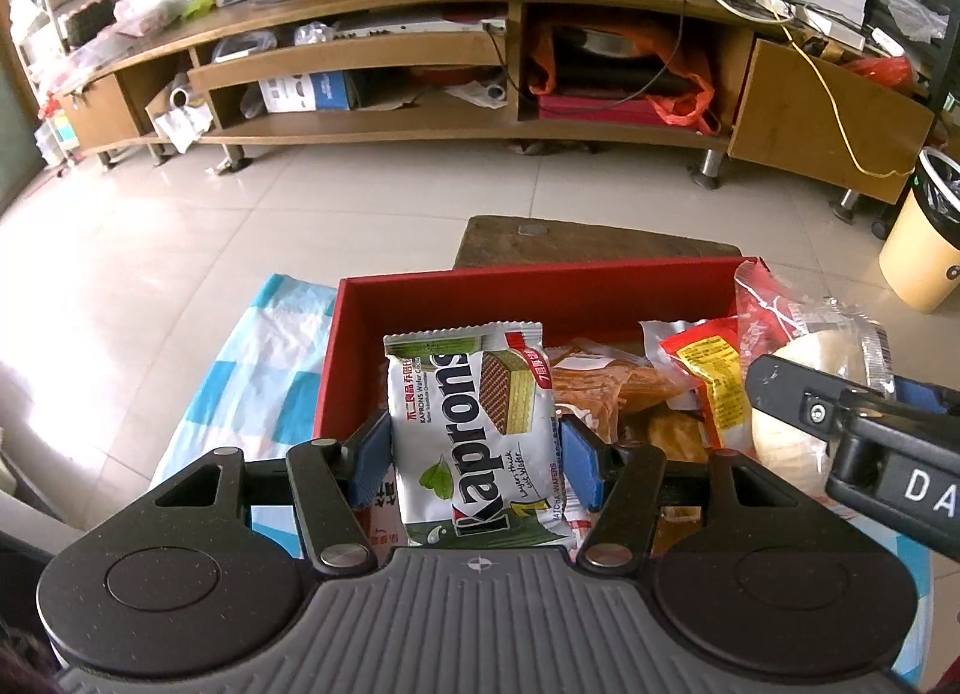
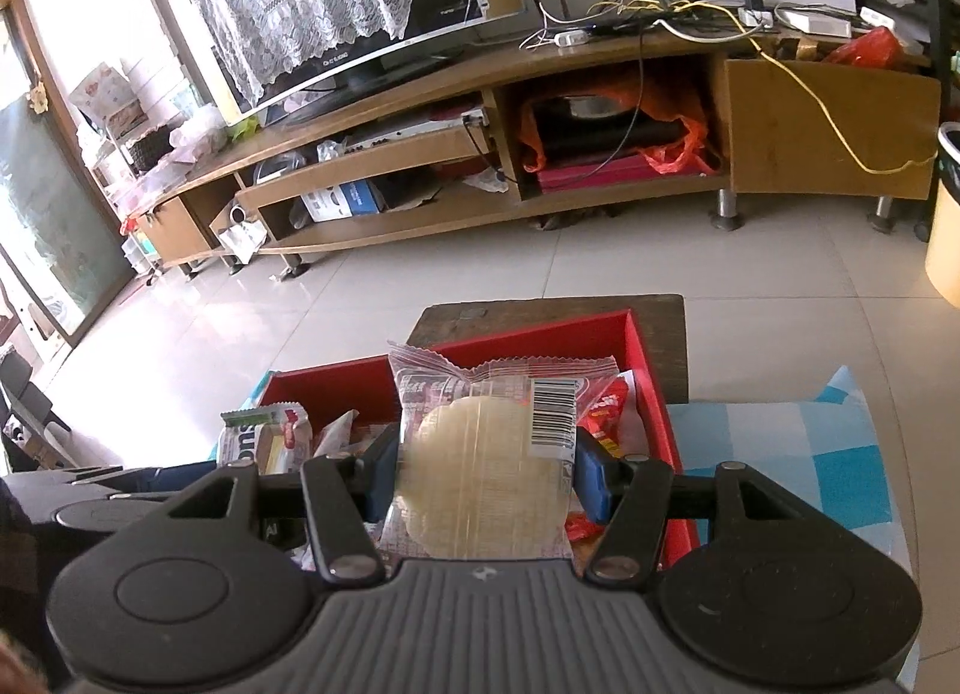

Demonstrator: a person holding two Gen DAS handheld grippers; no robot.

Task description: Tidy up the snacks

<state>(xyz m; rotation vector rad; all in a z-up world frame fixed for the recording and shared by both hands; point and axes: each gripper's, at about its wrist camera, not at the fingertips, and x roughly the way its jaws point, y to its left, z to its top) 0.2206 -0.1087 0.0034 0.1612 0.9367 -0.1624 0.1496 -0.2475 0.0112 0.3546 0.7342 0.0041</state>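
My left gripper is shut on a white Kaprons wafer packet and holds it over the near left part of a red box. My right gripper is shut on a clear-wrapped round rice cracker and holds it above the same red box. Other snack packets lie in the box: an orange-brown one and a red and yellow one. The right gripper and its cracker show at the right of the left wrist view. The wafer packet shows at the left of the right wrist view.
The box sits on a blue and white checked cloth. A dark wooden stool stands behind it on the tiled floor. A long wooden TV stand lines the back. A cream bin stands at far right.
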